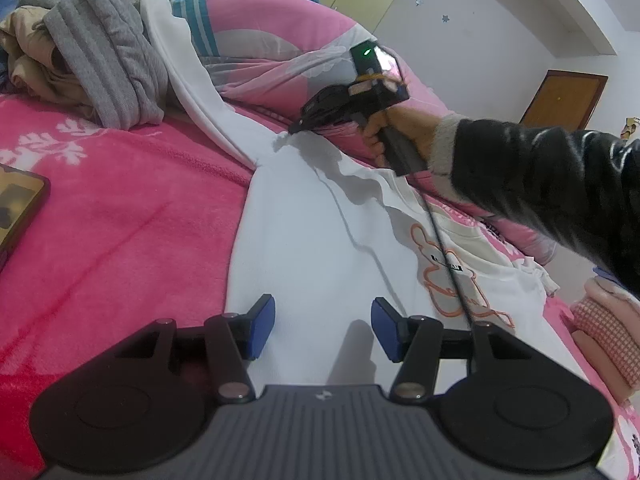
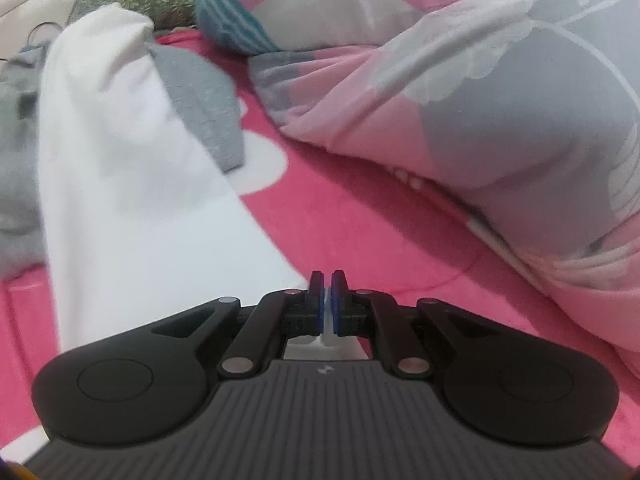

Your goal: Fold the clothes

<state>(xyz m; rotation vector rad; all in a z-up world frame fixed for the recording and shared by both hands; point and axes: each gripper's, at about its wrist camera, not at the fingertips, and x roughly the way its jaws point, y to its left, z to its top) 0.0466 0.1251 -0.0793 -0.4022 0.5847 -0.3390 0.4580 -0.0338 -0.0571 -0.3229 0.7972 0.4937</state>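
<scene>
A white sweatshirt with an orange bear print lies spread on the pink bed blanket. Its sleeve runs up to the far left. My left gripper hovers over the near part of the sweatshirt, open, with nothing between its blue pads. A hand in a dark sleeve holds my right gripper at the sleeve's base. In the right wrist view the right gripper is shut, and a thin fold of the white sweatshirt shows between its pads.
A grey garment and a beige one are piled at the far left. A bunched pink and grey quilt rises behind the sweatshirt. A phone lies at the left edge, and a pink checked item at the right.
</scene>
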